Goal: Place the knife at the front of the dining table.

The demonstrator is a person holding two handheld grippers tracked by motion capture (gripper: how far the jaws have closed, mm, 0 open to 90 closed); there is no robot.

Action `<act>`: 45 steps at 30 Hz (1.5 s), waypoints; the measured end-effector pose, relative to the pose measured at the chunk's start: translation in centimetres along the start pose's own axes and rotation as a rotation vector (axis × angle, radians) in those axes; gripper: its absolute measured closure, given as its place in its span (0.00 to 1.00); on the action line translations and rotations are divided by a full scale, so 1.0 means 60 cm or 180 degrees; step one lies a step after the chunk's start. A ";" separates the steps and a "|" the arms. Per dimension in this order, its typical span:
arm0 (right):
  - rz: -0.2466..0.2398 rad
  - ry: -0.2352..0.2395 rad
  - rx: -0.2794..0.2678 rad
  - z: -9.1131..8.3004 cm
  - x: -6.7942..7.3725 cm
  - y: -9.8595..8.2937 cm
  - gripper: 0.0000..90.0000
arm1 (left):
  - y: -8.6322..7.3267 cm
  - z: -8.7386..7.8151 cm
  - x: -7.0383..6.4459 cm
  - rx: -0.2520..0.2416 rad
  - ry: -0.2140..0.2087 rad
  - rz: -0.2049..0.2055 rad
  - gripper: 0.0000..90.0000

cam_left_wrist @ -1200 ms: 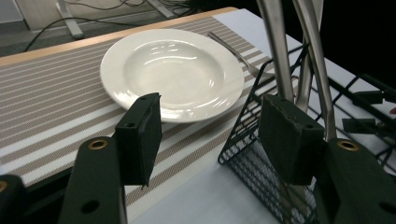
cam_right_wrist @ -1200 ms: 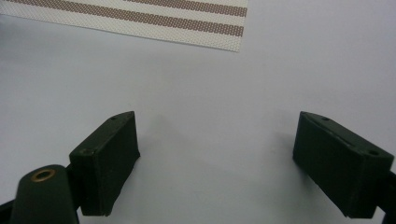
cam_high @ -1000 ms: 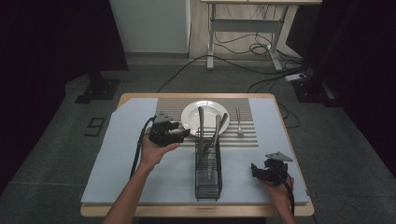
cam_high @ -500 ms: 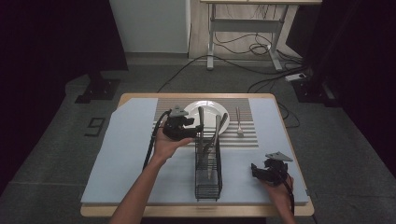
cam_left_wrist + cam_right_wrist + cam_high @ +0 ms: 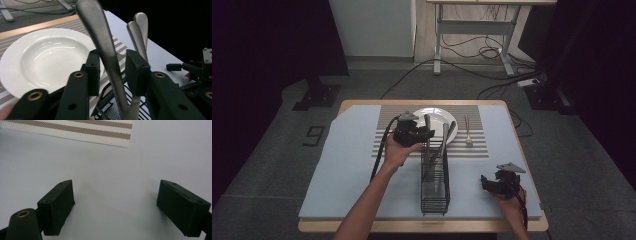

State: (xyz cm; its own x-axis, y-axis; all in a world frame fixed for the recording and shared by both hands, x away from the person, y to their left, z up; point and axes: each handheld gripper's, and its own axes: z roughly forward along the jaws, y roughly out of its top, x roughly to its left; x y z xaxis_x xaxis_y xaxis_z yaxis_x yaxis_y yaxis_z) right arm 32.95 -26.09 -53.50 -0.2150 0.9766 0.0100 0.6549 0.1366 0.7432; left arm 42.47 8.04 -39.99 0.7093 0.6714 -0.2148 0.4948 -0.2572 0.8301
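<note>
A black wire cutlery rack (image 5: 435,186) stands upright on the blue-grey mat (image 5: 352,175) and holds three metal utensils, handles up. My left gripper (image 5: 424,134) is at the rack's far end. In the left gripper view its jaws stand open on either side of the nearest utensil handle (image 5: 103,47), with a small gap on each side. Two more handles (image 5: 137,32) rise behind it. The rack's mesh (image 5: 110,108) lies below. My right gripper (image 5: 487,181) rests low on the mat at the front right, wide open (image 5: 115,202) over bare mat.
A white deep plate (image 5: 436,121) (image 5: 50,57) sits on a striped placemat (image 5: 472,150) just behind the rack. A fork (image 5: 467,134) lies on the placemat to the plate's right. The mat's left half (image 5: 347,150) is bare. The table's front edge (image 5: 422,226) is close.
My left gripper has moved right, from the placemat's left part to the rack's far end, around a utensil handle. The right gripper has stayed put.
</note>
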 end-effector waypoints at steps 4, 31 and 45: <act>-0.0005 0.0012 -0.0004 0.000 -0.001 0.000 0.16 | -0.003 0.002 0.003 0.0017 -0.0051 -0.0037 0.77; -0.0011 0.0023 -0.0003 0.000 -0.001 0.000 0.16 | 0.006 -0.027 -0.008 -0.0516 -0.0424 -0.0136 0.92; -0.0027 0.0018 0.0004 0.000 -0.001 0.000 0.16 | 0.051 -0.132 -0.020 -0.1049 -0.0472 -0.0040 0.93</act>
State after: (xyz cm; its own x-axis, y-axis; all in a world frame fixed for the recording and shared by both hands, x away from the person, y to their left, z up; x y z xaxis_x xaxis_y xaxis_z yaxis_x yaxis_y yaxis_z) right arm 32.97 -26.17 -53.50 -0.2247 0.9744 0.0076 0.6539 0.1450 0.7425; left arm 39.17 11.94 -33.15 0.7812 0.5587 -0.2784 0.3328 0.0045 0.9430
